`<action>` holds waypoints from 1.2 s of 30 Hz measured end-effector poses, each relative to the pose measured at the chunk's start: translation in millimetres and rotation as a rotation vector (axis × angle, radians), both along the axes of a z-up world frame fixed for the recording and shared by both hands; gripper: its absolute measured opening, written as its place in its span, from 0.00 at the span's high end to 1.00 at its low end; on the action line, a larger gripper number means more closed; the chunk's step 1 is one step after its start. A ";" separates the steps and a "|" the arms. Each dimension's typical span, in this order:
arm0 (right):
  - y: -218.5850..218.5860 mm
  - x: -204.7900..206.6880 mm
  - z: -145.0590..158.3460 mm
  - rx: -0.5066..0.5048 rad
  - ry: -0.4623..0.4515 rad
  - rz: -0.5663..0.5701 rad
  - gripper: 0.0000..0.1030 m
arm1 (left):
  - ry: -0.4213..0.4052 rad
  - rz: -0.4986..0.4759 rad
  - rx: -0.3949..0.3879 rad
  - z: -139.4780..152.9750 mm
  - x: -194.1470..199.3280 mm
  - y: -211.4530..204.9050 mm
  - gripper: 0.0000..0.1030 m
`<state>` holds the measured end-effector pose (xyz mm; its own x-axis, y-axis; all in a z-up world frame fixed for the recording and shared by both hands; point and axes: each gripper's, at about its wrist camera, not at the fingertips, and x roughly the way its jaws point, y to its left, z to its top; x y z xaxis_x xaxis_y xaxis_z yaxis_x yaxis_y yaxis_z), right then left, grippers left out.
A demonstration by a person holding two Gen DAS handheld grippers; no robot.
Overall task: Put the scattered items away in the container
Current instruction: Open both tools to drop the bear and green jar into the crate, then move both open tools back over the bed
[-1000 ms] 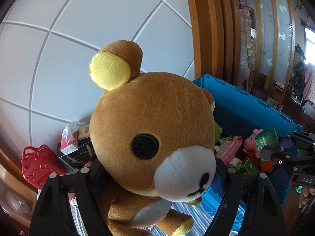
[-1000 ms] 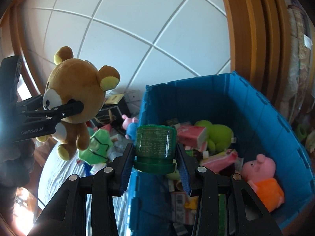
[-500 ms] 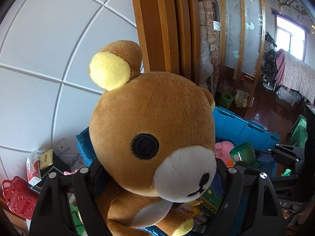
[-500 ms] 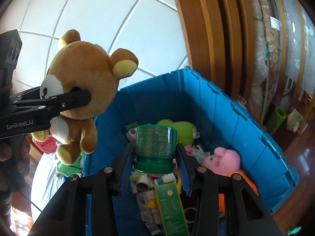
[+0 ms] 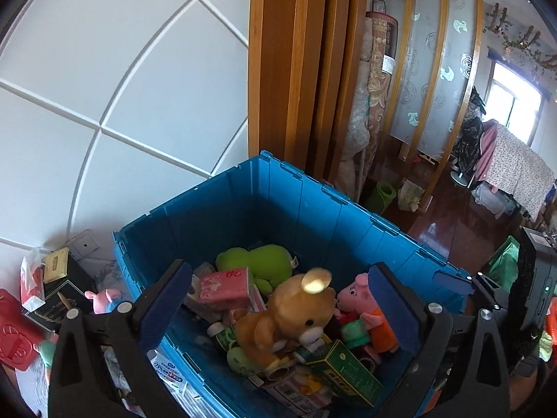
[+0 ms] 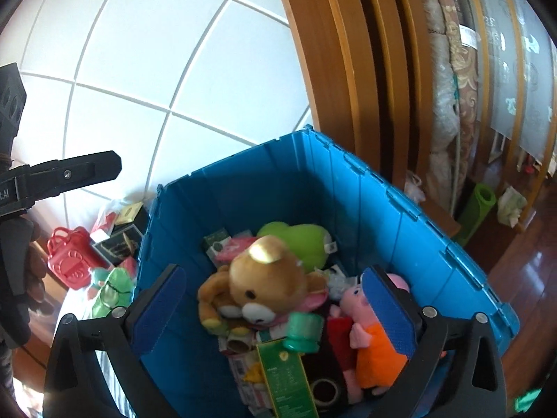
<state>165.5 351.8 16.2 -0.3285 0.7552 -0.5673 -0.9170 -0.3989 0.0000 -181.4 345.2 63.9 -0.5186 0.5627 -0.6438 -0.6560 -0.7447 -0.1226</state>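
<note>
Hovering above the blue container (image 5: 313, 205), both grippers have just been opening their jaws, which now stand wide with nothing between the pads. The left gripper (image 5: 278, 303) looks down on the brown teddy bear (image 5: 296, 317), lying inside the container on the heap of toys. The right gripper (image 6: 275, 308) has let go of the green jar (image 6: 303, 331), which rests tilted just beside the bear and against the pink pig plush (image 6: 369, 331), in front of the green plush (image 6: 299, 240).
</note>
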 end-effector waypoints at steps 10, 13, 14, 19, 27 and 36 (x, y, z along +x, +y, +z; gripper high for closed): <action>-19.7 -18.0 0.7 -0.007 -0.002 0.051 0.00 | 0.015 0.118 0.023 -1.9 3.8 -53.6 0.00; -33.7 -32.0 5.1 0.006 -0.003 0.078 0.00 | 0.024 0.158 0.028 -2.5 14.6 -81.3 0.00; -38.3 -37.6 6.2 0.004 -0.003 0.088 0.00 | 0.026 0.172 0.029 -2.9 19.0 -91.2 0.00; -66.7 -70.5 7.3 -0.012 -0.026 0.138 0.00 | 0.035 0.251 0.009 -6.7 44.5 -143.2 0.00; -121.0 -121.6 -10.0 -0.049 -0.062 0.227 0.00 | -0.012 0.389 -0.011 -24.9 83.1 -236.9 0.00; -180.5 -173.5 -26.3 -0.069 -0.147 0.293 0.00 | -0.045 0.530 -0.068 -46.2 130.4 -315.0 0.00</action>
